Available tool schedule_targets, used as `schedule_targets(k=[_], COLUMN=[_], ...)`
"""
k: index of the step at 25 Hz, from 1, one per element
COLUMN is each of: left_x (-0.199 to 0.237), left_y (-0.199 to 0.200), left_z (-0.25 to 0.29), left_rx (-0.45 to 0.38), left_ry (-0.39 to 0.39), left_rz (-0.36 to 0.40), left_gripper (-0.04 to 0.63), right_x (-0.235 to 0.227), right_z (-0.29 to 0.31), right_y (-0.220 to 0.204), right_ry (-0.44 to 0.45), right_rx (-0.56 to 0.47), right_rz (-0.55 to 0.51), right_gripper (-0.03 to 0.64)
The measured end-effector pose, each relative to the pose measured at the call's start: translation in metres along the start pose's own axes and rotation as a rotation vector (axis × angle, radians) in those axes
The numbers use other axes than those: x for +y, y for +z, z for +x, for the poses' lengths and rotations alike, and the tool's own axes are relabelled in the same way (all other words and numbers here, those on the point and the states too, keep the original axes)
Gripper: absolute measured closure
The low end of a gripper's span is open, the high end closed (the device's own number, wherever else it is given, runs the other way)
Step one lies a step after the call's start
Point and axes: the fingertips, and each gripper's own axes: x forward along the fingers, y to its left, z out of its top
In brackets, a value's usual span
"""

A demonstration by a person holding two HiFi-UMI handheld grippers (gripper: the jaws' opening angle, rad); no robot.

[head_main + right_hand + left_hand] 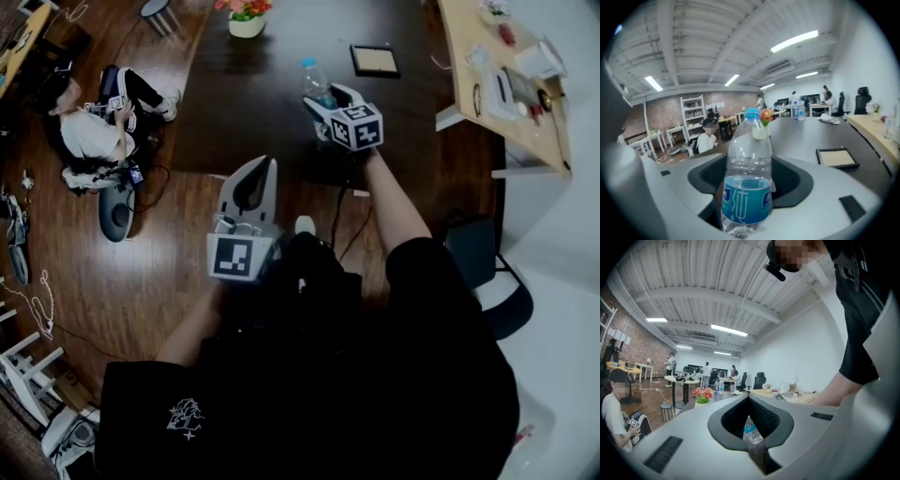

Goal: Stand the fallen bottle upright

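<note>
**A:** Where's the bottle (pixel 746 187)?

**B:** It's between the fingers of the right gripper (pixel 328 101). They're clamped on the blue label band, low on the body, with the cap up and the bottle close to upright. I can't tell whether its base is on the table (pixel 272 112).

**A:** How will it handle?

**B:** It's thin clear plastic and looks near empty, so I'd guess it's light, smooth and easily dented. It should tip readily once let go. The low hold on the label seems right; squeeze gently.

**A:** And the left gripper (pixel 748 399)?

**B:** Its fingers are together with nothing in them, and the bottle is well beyond its tips.

**A:** Room to move?

**B:** There's bare table beyond the right fingertips and on both sides. The frame (pixel 836 158) is well off to the fingers' right, and the flowerpot (pixel 247 23) is far ahead. The table's near edge runs just behind the fingers, so setting the bottle down forward looks safer.
</note>
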Motion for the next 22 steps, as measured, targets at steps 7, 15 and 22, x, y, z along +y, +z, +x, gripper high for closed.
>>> schedule_targets(k=[7,15,22], left_x=[-0.011,-0.014,-0.012], left_y=[0.003,-0.020,-0.037], left_z=[-0.016,-0.038,-0.049], left_rx=[0.013,0.036,0.055], left_ry=[-0.024,-0.031,-0.039], left_rz=[0.034,0.011,0.017], left_gripper=[0.597,0.597,0.597], right_x=[-0.007,-0.004,0.004], right_z=[-0.021,-0.018,-0.035], right_y=[0.012,0.010,-0.008], right_ry=[-0.222,-0.352,-0.382], right_rx=[-0.340,-0.493,-0.500], right_rz=[0.067,-0.036,-0.090], right_gripper=[0.291,0.285,0.273])
